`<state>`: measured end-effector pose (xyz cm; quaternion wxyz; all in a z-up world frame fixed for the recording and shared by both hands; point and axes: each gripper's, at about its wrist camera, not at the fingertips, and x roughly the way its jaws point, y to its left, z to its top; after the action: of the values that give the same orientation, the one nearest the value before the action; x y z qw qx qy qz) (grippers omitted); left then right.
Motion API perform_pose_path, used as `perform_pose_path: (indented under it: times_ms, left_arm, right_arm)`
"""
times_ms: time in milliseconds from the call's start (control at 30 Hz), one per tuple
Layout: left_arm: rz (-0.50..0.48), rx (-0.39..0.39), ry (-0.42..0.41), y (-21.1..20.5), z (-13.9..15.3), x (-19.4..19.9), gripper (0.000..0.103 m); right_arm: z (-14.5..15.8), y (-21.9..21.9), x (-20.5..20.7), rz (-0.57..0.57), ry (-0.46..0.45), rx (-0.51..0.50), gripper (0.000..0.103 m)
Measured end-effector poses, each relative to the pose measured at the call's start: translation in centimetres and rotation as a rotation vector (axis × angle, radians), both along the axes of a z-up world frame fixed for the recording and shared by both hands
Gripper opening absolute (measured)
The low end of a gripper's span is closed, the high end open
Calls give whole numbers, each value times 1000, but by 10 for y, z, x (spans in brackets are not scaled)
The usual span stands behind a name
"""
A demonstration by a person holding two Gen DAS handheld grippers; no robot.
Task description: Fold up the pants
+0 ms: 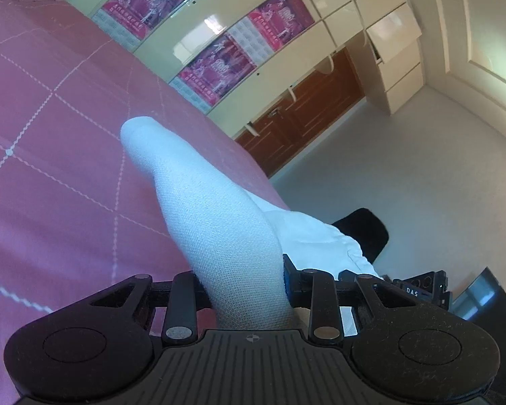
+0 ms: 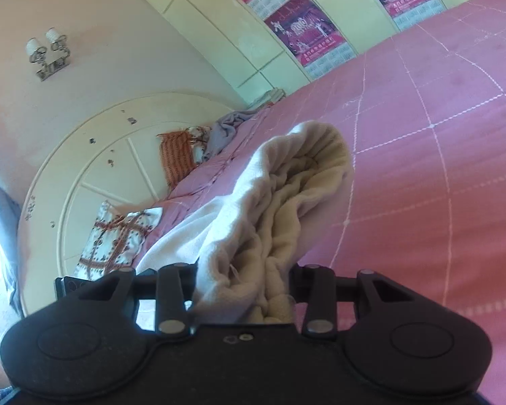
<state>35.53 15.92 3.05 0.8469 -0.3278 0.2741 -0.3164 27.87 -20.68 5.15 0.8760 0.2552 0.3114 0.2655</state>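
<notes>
The white pants (image 1: 216, 222) are held over a pink quilted bed (image 1: 50, 118). My left gripper (image 1: 249, 290) is shut on a bunched fold of the pants, which rises as a ridge ahead of the fingers, with more cloth draping to the right. My right gripper (image 2: 243, 287) is shut on another gathered part of the pants (image 2: 286, 185), likely the waistband, whose creamy inside shows. The cloth hides the fingertips of both grippers.
The bed (image 2: 438, 168) fills most of both views. Patterned pillows (image 2: 118, 239) and a grey cloth lie by the white round headboard (image 2: 84, 175). A cream wardrobe with pink posters (image 1: 219, 64) stands beyond the bed. A black object (image 1: 364, 229) lies on the floor.
</notes>
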Motion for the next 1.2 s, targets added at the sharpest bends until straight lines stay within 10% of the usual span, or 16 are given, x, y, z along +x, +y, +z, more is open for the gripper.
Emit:
perform_pose_path:
  times_ms: [133, 200, 500, 667, 933, 1200]
  left_arm:
    - [-20, 107, 225, -10, -68, 37, 37]
    - [-16, 31, 169, -2, -79, 32, 37]
    - [19, 127, 121, 2, -68, -1, 54]
    - [139, 252, 61, 23, -50, -85, 82]
    - [306, 510, 5, 31, -9, -219, 100]
    - [339, 539, -165, -30, 45, -337, 103]
  right_arm:
    - [-54, -6, 55, -20, 141, -48, 45]
    - [-103, -9, 74, -48, 343, -94, 48]
    - [-119, -25, 51, -101, 258, 50, 54]
    - [-91, -58, -15, -223, 235, -50, 92]
    - [-80, -37, -161, -333, 107, -480, 100]
    - [-30, 16, -280, -446, -60, -472, 103]
